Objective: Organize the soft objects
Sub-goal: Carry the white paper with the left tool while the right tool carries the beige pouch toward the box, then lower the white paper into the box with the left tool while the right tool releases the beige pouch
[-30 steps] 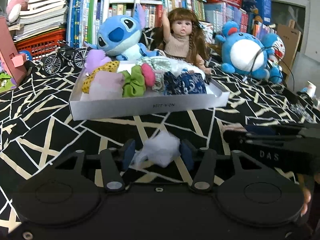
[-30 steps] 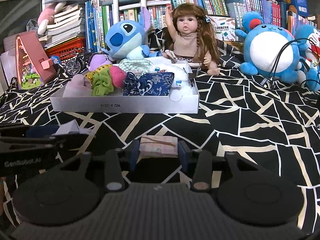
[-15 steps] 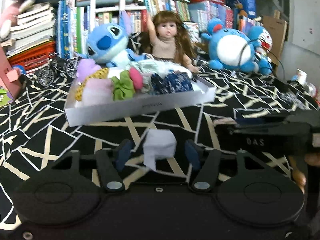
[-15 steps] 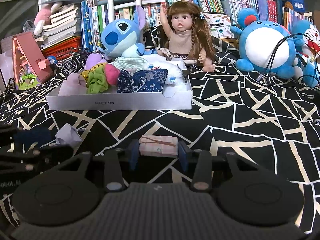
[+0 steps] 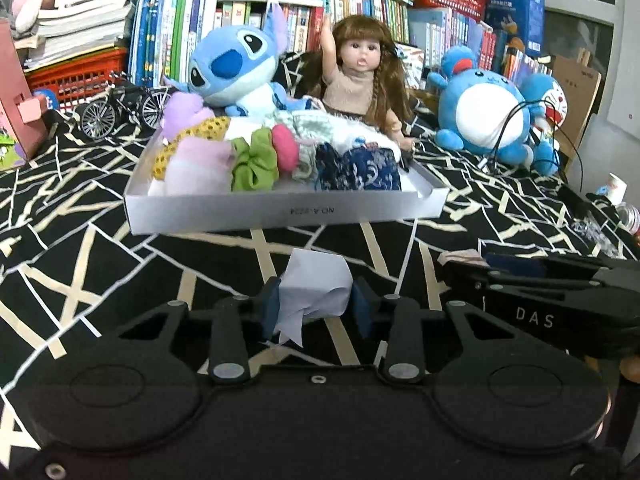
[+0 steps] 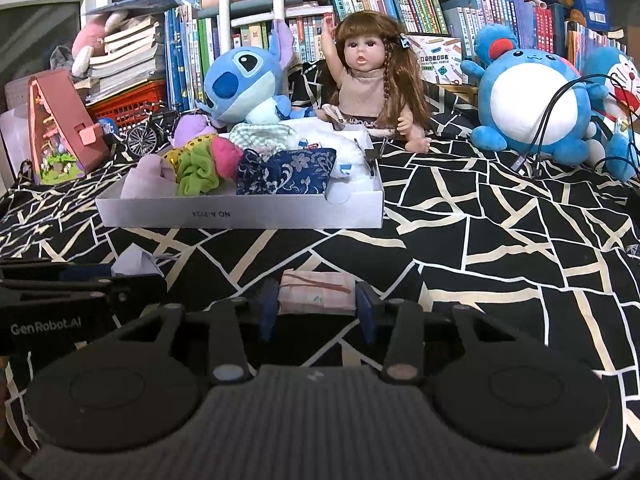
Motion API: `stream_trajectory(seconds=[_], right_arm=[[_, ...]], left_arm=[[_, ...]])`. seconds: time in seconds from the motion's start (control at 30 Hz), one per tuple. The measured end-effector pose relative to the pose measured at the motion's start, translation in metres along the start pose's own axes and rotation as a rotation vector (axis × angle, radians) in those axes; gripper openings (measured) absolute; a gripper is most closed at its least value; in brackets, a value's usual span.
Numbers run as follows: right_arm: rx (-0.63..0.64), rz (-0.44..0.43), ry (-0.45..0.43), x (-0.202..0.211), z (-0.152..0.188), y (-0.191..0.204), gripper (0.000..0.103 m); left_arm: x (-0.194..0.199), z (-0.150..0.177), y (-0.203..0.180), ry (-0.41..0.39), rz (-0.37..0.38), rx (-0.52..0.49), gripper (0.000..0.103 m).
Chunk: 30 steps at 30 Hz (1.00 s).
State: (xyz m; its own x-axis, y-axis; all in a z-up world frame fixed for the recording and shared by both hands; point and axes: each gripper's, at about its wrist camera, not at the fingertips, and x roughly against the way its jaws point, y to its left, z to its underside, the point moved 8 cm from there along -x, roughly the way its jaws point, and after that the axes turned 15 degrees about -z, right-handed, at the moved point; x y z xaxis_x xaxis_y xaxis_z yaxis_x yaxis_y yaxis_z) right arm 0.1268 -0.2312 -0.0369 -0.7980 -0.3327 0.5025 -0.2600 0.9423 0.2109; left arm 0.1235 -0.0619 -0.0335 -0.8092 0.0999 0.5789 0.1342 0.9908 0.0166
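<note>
My left gripper point(image 5: 315, 305) is shut on a pale lilac folded cloth point(image 5: 316, 288) and holds it above the black patterned cover, in front of the white box point(image 5: 280, 211). The box holds several soft items: a pink cloth point(image 5: 200, 164), a green scrunchie point(image 5: 254, 164), a navy floral pouch point(image 5: 360, 170). My right gripper point(image 6: 316, 307) is shut on a folded pink checked cloth point(image 6: 316, 291), short of the same box point(image 6: 240, 212). In the right wrist view the left gripper point(image 6: 80, 292) and its lilac cloth point(image 6: 134, 264) show at the left.
Behind the box stand a blue Stitch plush point(image 5: 232, 68), a doll point(image 5: 360, 76) and a round blue plush point(image 5: 484, 116) with black cables. A toy bicycle point(image 5: 120, 108), a pink toy house point(image 6: 60, 132) and bookshelves lie at the back.
My left gripper has lifted the lilac cloth off the cover and moved nearer the box. My right gripper keeps its hold on the pink cloth and has edged forward.
</note>
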Motion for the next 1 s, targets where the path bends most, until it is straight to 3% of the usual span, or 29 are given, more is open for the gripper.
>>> stream_trajectory(seconds=[0.47, 1.0], right_arm=[[-0.015, -0.032, -0.028, -0.002, -0.032, 0.0, 0.047], [-0.083, -0.052, -0.023, -0.02, -0.08, -0.02, 0.047]], left_arm=[[-0.008, -0.04, 0.014, -0.006, -0.091, 0.021, 0.036], [-0.037, -0.099, 0.039, -0.009, -0.084, 0.108, 0.036]])
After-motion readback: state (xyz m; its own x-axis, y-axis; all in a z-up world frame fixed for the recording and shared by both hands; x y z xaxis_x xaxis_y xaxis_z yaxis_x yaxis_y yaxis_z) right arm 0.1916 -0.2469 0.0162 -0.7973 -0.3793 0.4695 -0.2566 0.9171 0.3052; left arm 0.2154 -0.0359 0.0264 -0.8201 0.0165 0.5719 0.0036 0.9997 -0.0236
